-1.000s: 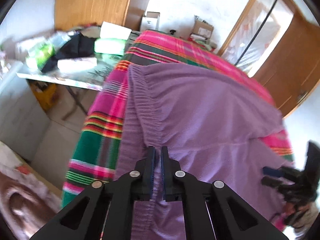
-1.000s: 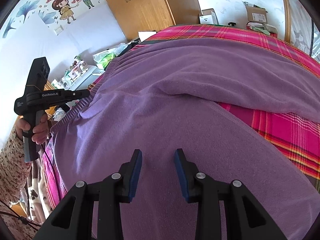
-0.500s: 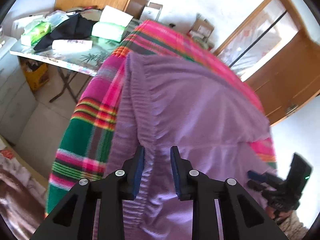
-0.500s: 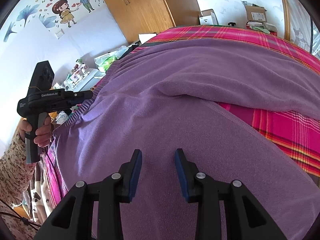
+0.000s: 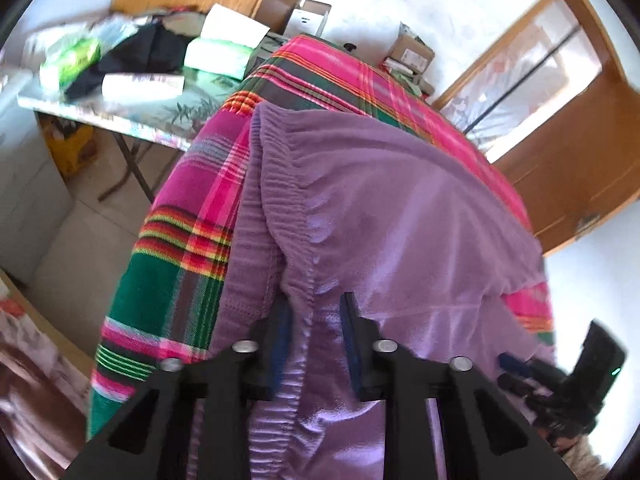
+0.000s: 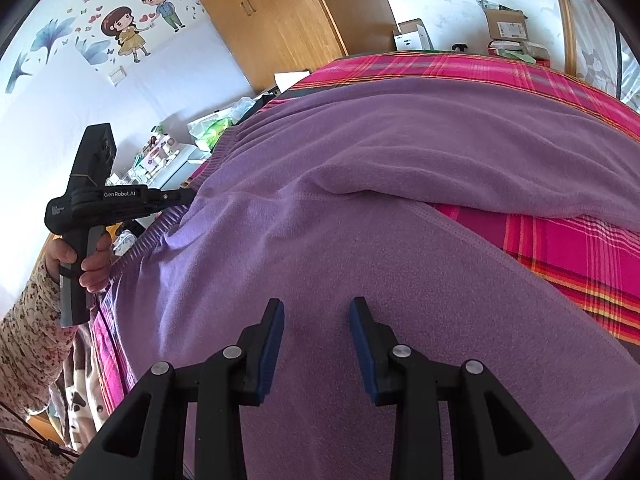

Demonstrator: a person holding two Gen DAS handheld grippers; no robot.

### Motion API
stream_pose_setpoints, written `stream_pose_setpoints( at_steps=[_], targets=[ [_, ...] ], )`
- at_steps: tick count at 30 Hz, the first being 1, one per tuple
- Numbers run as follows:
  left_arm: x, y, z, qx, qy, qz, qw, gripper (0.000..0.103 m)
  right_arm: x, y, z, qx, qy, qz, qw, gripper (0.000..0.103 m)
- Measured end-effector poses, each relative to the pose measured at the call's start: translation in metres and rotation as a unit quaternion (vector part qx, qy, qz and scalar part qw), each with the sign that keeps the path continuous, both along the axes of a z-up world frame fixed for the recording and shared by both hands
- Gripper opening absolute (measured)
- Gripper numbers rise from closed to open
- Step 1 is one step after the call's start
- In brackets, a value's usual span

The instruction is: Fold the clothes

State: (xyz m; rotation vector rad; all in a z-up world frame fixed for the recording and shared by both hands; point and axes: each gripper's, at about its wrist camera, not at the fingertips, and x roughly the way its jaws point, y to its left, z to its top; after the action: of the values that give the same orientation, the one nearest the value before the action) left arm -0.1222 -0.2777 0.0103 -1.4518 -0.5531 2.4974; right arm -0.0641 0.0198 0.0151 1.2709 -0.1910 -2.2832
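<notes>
Purple fleece, a pair of trousers [image 5: 400,208] by the look of the two legs, lies spread across the bed on a bright plaid blanket [image 5: 184,248], with its gathered waistband [image 5: 280,200] running along the bed's edge nearest the cluttered side table [image 5: 132,112]. The person is at the very start of a fold, I would say: nothing is doubled over yet, and the work in hand is getting a hold on the waist end. The left gripper [image 5: 314,320] points steeply down with its jaws astride a raised ridge of the waistband; they have just been closing on it, yet in its own view the pads show a gap with the cloth bunched between them, so I would not call it a firm pinch. From the other side, the person's left hand [image 6: 88,256] holds that tool level with the waistband's rim. The right gripper [image 6: 316,320] hangs over the near leg with its jaws apart and nothing between them, only flat fleece beneath. The next move, as I judge it, calls for the left jaws to bite fully on the waistband, and for the right to drop and nip up a pinch of fleece too, so that both can lift together and carry one leg over onto the other without the soft cloth dragging or sliding off the blanket.
</notes>
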Motion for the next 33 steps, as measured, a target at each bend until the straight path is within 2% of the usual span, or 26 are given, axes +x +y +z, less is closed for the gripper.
stream_pose_setpoints(
  at_steps=[9, 14, 21, 28, 33],
  targets=[
    [0.01, -0.014, 0.012, -0.037, 0.037, 0.045, 0.9976, 0.005, -0.001, -0.001, 0.001, 0.0, -0.004, -0.009, 1.0, 0.035],
    [0.007, -0.01, 0.004, -0.059, 0.026, 0.047, 0.9968, 0.005, -0.001, -0.001, 0.001, -0.001, -0.002, -0.01, 1.0, 0.035],
    [0.007, -0.004, 0.003, -0.085, 0.032, 0.049, 0.9947, 0.009, 0.0, 0.0, 0.007, 0.012, 0.007, -0.01, 1.0, 0.035],
    [0.008, -0.009, 0.009, -0.086, 0.005, 0.053, 0.9948, 0.013, 0.009, 0.038, 0.048, 0.032, 0.055, -0.053, 0.997, 0.035],
    [0.022, -0.015, 0.027, -0.107, 0.011, 0.054, 0.9928, 0.013, 0.022, 0.069, 0.099, 0.074, 0.106, -0.081, 0.988, 0.035]
  ],
)
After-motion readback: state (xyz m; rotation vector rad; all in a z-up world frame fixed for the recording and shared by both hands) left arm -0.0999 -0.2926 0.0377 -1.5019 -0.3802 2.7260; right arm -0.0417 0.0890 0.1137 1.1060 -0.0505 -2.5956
